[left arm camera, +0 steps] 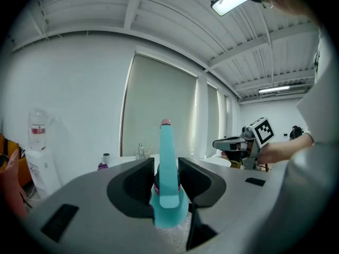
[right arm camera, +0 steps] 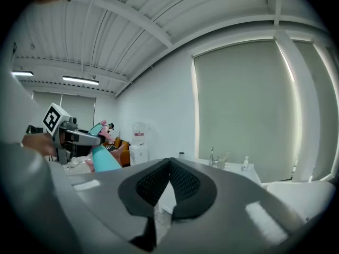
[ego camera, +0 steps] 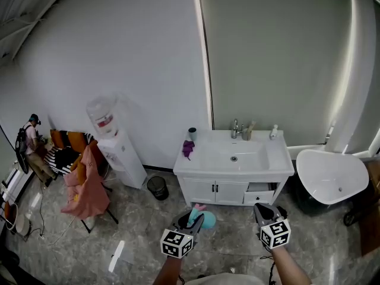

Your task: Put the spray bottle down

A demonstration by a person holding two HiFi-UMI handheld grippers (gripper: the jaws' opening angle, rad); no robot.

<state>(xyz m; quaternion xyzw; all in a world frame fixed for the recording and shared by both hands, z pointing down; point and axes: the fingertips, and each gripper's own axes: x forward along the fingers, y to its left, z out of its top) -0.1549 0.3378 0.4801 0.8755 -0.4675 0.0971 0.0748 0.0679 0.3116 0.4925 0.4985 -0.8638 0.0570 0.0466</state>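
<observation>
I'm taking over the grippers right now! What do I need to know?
Left gripper: shut on the teal spray bottle, held up in the air.
Right gripper: jaws together, empty.
The bottle is in front of the white sink counter, above the floor, resting on nothing.
Done: nothing set down yet.
Left to do: lower the bottle onto a surface, probably the counter, then open the left jaws.

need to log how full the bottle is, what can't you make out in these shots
- spray bottle body and fill level: in the left gripper view it is hidden below the left gripper, and in the head view it is half behind that gripper.
- purple item on the sink counter: too small in the head view to identify.
- water dispenser label: too small in the head view to read.
</observation>
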